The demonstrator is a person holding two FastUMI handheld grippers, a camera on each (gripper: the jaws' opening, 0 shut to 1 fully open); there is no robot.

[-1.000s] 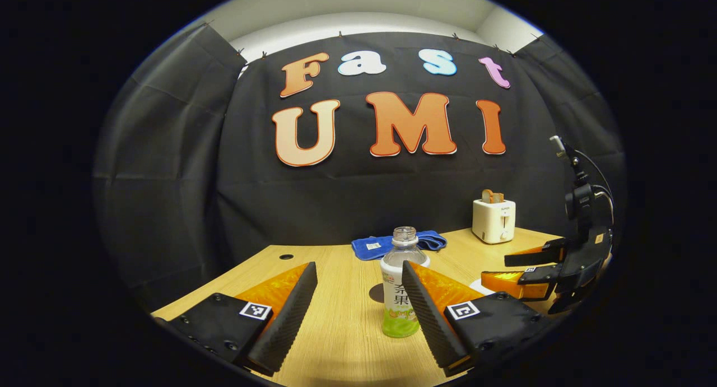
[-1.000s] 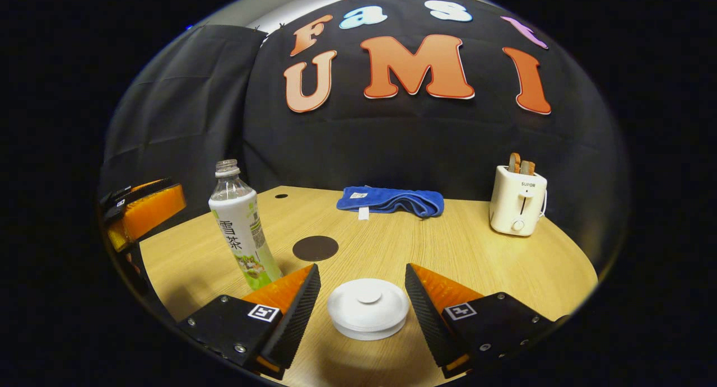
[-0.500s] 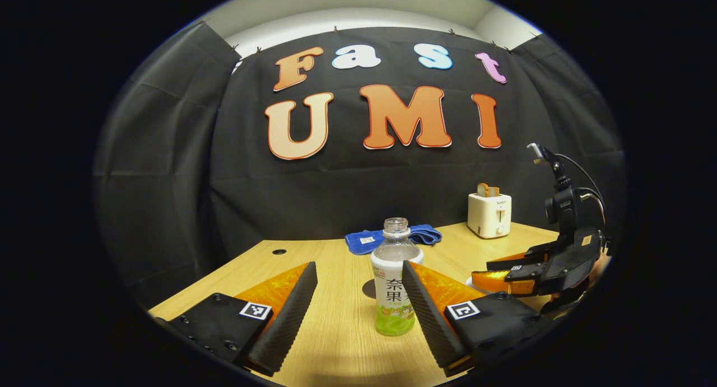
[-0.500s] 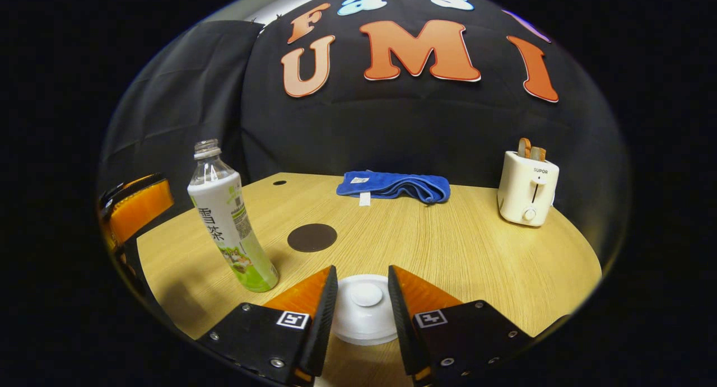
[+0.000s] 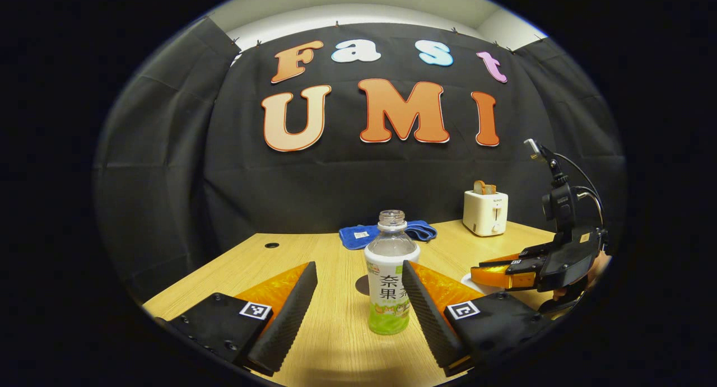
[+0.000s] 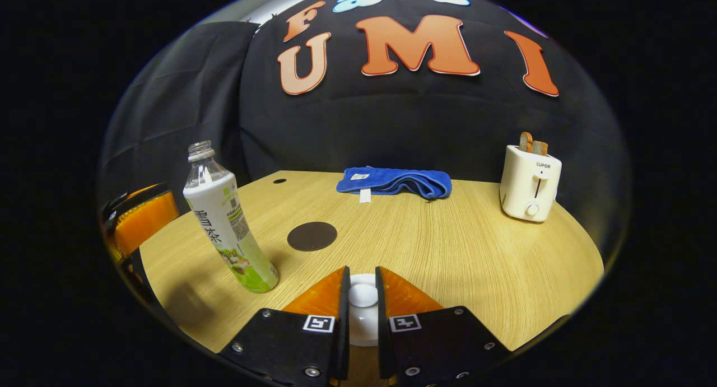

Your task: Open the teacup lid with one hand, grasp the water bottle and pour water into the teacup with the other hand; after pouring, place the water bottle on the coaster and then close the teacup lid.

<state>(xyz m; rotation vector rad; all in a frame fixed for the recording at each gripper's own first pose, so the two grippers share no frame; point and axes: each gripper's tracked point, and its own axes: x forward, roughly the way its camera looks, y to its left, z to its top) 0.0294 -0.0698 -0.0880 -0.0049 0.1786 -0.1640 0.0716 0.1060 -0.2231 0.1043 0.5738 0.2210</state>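
An uncapped water bottle (image 5: pixel 388 280) with a white and green label stands upright on the wooden table (image 5: pixel 336 342). It stands just ahead of my open left gripper (image 5: pixel 358 265), nearer the right finger and touching neither. The dark round coaster (image 5: pixel 363 285) lies right behind it. My right gripper (image 6: pixel 362 270) is shut on the knob of the white teacup lid (image 6: pixel 363 297), which sits on the cup. In the right gripper view the bottle (image 6: pixel 227 224) stands to the left, the coaster (image 6: pixel 312 236) is bare, and the left gripper (image 6: pixel 140 219) shows at the left edge. The right gripper (image 5: pixel 493 272) shows low at the right in the left gripper view.
A folded blue towel (image 6: pixel 392 181) lies at the back of the table. A white toaster (image 6: pixel 529 180) with toast in it stands at the back right. A small hole (image 6: pixel 279 181) marks the table's far left part.
My right gripper has closed from wide open onto the lid's knob. The left gripper has shifted so that the bottle sits more nearly between its fingers.
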